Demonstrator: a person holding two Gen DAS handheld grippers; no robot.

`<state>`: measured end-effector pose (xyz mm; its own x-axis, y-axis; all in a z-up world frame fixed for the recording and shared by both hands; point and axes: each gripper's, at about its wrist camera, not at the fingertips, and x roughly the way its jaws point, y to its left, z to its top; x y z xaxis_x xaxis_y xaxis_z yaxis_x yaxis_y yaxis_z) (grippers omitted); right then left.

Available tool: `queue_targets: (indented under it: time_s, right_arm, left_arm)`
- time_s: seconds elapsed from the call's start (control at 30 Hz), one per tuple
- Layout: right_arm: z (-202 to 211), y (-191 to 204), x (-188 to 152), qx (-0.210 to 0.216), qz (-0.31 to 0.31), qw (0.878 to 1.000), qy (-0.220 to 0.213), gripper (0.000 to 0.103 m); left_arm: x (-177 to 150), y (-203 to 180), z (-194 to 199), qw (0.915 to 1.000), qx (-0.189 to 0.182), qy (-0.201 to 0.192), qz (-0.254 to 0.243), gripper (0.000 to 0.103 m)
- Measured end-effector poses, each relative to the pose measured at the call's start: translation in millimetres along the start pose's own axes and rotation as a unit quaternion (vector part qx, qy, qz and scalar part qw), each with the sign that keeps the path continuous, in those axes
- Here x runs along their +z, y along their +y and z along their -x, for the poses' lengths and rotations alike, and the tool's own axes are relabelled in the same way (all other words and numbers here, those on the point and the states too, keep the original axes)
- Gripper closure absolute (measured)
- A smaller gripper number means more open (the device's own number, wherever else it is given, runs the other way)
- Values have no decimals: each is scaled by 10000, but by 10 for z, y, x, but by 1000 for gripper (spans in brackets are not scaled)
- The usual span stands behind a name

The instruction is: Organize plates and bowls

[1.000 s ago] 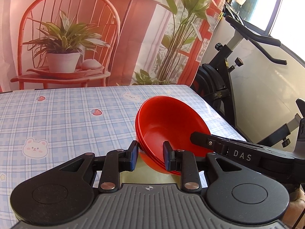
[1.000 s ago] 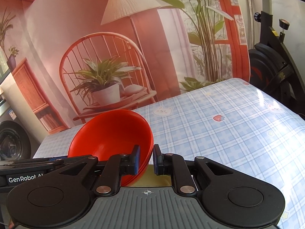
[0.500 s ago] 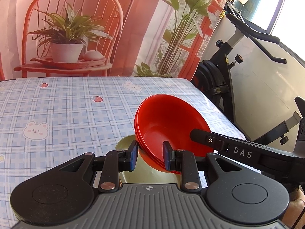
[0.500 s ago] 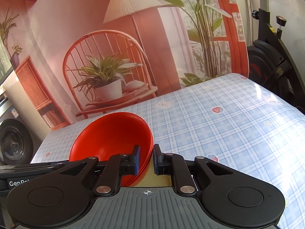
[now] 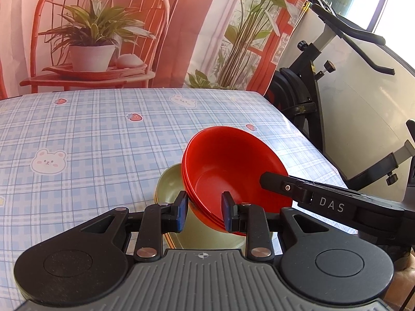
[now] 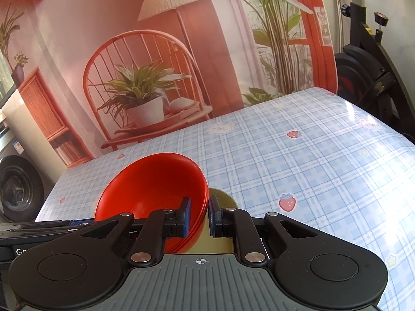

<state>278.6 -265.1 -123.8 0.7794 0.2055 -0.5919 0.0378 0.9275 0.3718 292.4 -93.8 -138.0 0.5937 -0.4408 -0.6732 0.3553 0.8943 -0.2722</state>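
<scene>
A stack of red bowls (image 5: 228, 171) is held tilted over an olive-green plate (image 5: 171, 184) that lies on the checked tablecloth. My left gripper (image 5: 203, 213) straddles the stack's near rim with its jaws a little apart, one finger outside and one inside. My right gripper (image 6: 199, 216) is shut on the opposite rim of the red bowls (image 6: 153, 194); the green plate (image 6: 223, 199) shows just past its fingers. The right gripper's body (image 5: 332, 204) crosses the left wrist view at the right.
The blue checked tablecloth (image 5: 90, 134) covers the table. A printed backdrop with a red chair hangs behind the far edge. An exercise bike (image 5: 324, 83) stands off the table's right side. A washing machine (image 6: 15, 189) stands at the left.
Both grippers have lowered with the red bowls. The green plate under them shows more in both views.
</scene>
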Motion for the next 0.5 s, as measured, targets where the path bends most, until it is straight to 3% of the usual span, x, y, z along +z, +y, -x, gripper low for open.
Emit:
queue_targets:
  time_s: [0.5]
  right_arm:
    - [-111, -80, -204, -55, -62, 9997, 243, 90]
  left_arm:
    - [-121, 11, -162, 9993, 99, 359, -86, 74]
